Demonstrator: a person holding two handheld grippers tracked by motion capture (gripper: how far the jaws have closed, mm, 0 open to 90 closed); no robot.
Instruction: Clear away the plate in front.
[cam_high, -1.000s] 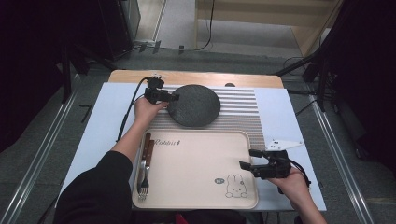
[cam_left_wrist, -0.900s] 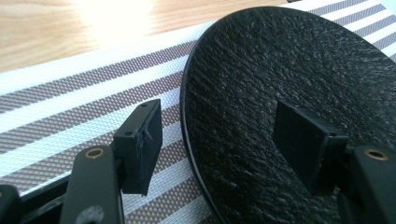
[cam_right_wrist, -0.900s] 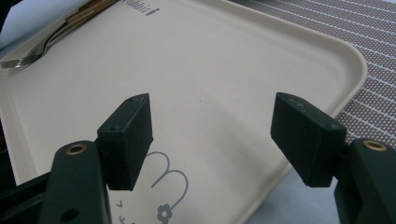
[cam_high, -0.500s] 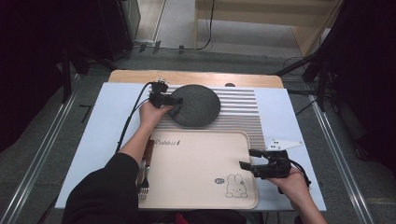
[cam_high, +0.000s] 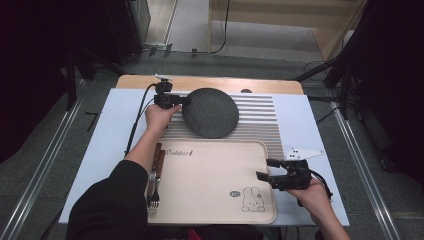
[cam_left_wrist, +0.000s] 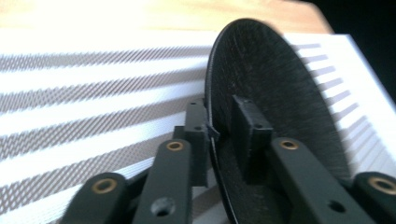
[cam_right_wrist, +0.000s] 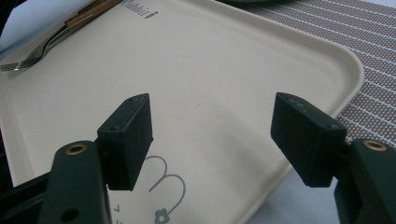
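Dark plate (cam_high: 210, 112) rim clenched in left tongs (cam_left_wrist: 219, 135), just closed; right tongs (cam_right_wrist: 212, 135) released over tray (cam_right_wrist: 233, 70).

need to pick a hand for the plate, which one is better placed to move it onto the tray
Left: the left gripper has just closed on the dark plate rim. The right gripper sits open over the tray edge.

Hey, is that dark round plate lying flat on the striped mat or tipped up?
Tipped up. The left gripper has just closed its jaws on the dark plate's rim, and in its view the plate stands on edge above the striped mat.
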